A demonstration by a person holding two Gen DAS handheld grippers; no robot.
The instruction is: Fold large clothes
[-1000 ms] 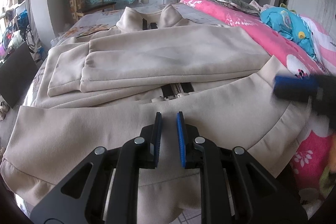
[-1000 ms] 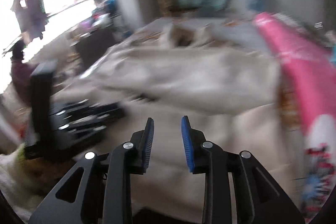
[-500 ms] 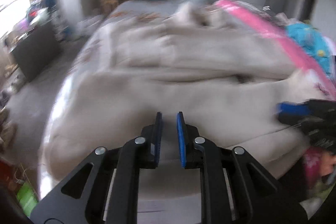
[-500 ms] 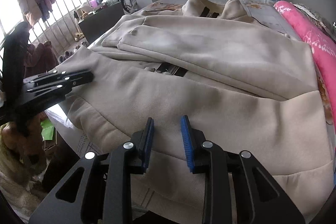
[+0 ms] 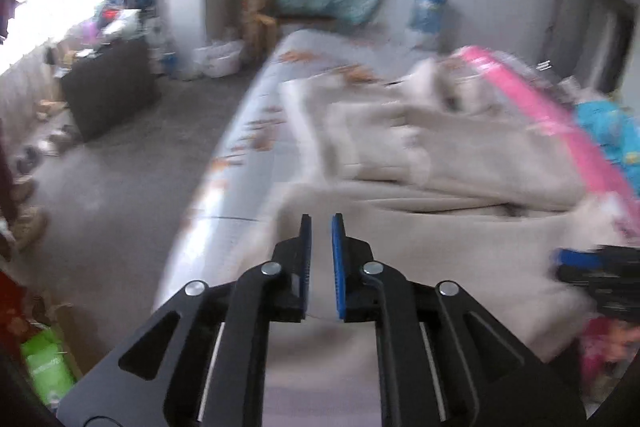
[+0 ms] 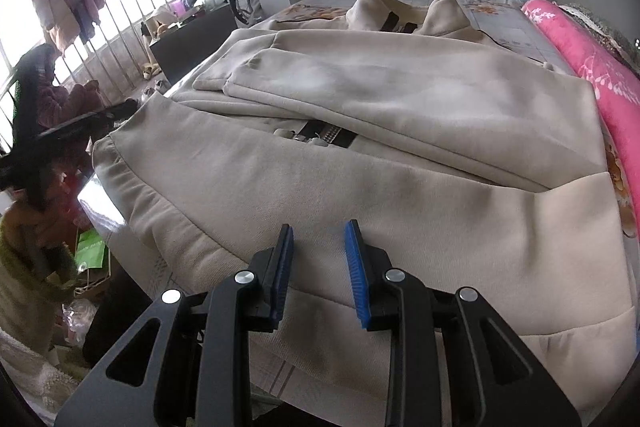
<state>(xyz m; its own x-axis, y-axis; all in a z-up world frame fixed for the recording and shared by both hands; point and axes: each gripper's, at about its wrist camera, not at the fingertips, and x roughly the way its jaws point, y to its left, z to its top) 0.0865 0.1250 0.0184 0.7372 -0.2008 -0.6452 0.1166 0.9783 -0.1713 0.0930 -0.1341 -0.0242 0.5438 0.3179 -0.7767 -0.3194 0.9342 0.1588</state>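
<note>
Jacket (image 6: 360,187), beige and zip-fronted, lies spread on the bed (image 6: 496,19) filling the centre of the right wrist view, collar at the upper middle, sleeves already folded across the chest, hem toward the bottom of the frame

My right gripper (image 6: 320,271) hangs just above the hem band at lower centre, jaws parted a moderate way with nothing between them. My left gripper (image 5: 320,267) shows jaws only narrowly apart and also holding nothing; it sits over the hem near the bed's left edge

I judge the sleeve folds done and the lengthwise fold in hand: both grippers are lining up on the hem. Next I would need each pair of jaws to drop onto the hem band near its two corners, pinch through both layers, then carry it up toward the collar

The left wrist view is badly smeared, so I cannot tell whether those jaws touch the cloth. The right gripper appears there only as a dark blur at the right edge. The hem's near edge is hidden under the gripper bodies, and the zip (image 6: 320,137) shows only as a short dark strip
</note>
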